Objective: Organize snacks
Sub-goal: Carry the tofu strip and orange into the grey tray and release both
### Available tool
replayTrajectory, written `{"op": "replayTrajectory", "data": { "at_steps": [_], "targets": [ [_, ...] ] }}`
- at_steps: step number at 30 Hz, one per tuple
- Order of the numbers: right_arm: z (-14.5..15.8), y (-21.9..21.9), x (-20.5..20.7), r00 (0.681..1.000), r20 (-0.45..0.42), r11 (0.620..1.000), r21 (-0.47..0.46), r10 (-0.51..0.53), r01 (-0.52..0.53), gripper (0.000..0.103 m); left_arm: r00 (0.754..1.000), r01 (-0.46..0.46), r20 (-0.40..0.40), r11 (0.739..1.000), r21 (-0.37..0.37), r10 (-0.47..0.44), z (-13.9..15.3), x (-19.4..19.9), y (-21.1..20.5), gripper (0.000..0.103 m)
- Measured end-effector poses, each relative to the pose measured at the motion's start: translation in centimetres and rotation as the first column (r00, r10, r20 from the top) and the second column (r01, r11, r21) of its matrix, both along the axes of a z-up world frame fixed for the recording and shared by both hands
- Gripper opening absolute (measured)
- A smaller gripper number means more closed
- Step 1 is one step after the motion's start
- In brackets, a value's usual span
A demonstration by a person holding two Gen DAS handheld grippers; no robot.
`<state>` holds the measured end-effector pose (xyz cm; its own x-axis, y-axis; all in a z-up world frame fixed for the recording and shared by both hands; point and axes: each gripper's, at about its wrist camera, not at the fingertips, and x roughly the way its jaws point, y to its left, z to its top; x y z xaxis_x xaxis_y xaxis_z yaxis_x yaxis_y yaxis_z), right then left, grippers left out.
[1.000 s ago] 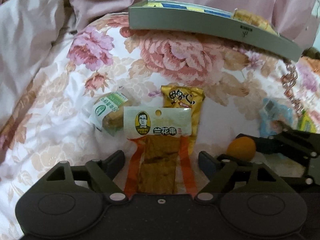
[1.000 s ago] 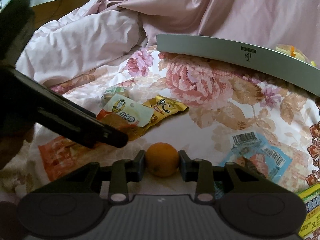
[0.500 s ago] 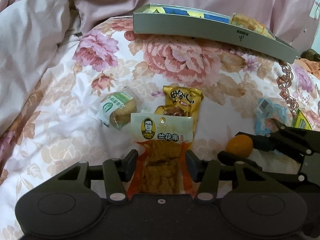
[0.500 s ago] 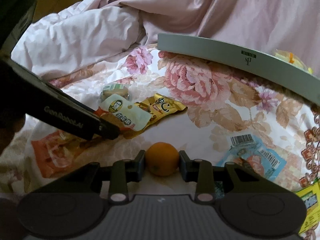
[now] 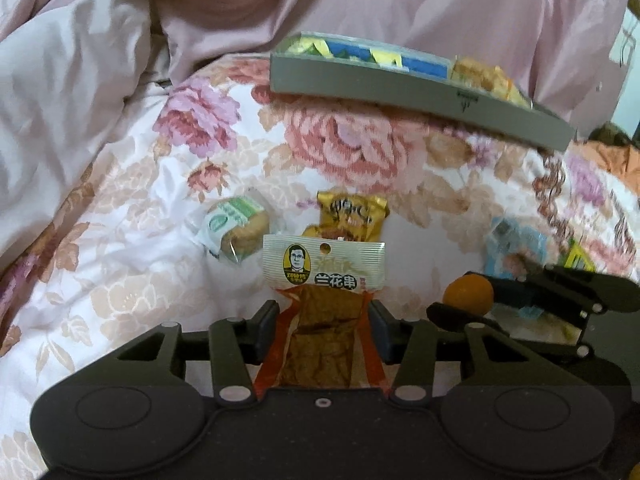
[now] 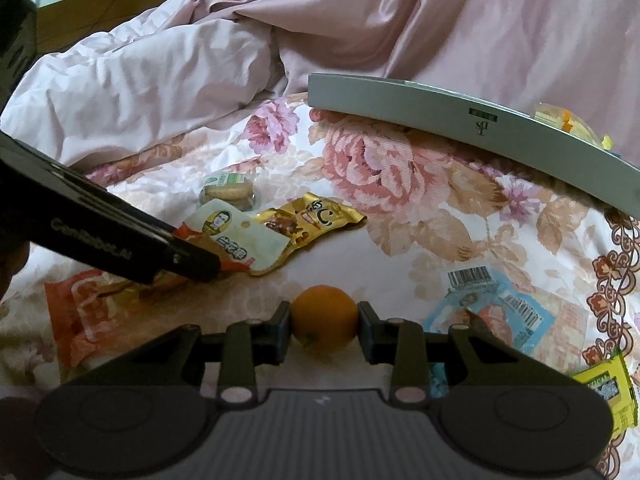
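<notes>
My left gripper (image 5: 323, 322) is shut on an orange-edged tofu snack packet with a white header (image 5: 323, 270) and holds it lifted off the floral quilt; the packet also shows in the right wrist view (image 6: 236, 240). My right gripper (image 6: 324, 320) is shut on a small orange (image 6: 323, 318), which also shows in the left wrist view (image 5: 469, 294). A grey tray (image 5: 420, 90) with several snacks in it sits at the far edge of the quilt; it also shows in the right wrist view (image 6: 460, 128).
On the quilt lie a gold packet (image 5: 352, 212), a wrapped biscuit (image 5: 236, 226), a blue packet (image 6: 496, 312), a yellow-green packet (image 6: 610, 392) and an orange-red packet (image 6: 84, 312). Pink bedding (image 6: 160, 80) is bunched up at the left and back.
My left gripper has closed on the tofu packet and lifted it, moving up and back from the quilt. My right gripper still holds the orange and has barely moved.
</notes>
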<state>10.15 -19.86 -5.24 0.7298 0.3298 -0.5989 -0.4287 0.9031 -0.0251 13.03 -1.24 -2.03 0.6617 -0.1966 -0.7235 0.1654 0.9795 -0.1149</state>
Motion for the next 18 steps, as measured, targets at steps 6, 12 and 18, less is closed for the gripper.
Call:
{"op": "replayTrajectory", "data": {
  "at_steps": [6,12,18],
  "targets": [
    [1.0,-0.3,-0.2,0.998,0.056,1.000,0.015,-0.016,0.015,0.038,0.998,-0.030,0.055,0.999,-0.037,0.032,1.4,0.5,-0.2,0.050],
    [1.9,-0.9,0.2,0.995,0.094,0.999,0.027,-0.037,0.035,0.038,0.995,-0.033,0.091,0.997,-0.069,0.039,2.9,1.9,-1.0,0.050],
    [3.3,-2.0,1.1,0.987,0.143,0.997,0.048,-0.073,0.067,0.038,0.990,-0.027,0.134,0.993,-0.116,0.043,4.4,3.4,-2.0,0.050]
  ]
}}
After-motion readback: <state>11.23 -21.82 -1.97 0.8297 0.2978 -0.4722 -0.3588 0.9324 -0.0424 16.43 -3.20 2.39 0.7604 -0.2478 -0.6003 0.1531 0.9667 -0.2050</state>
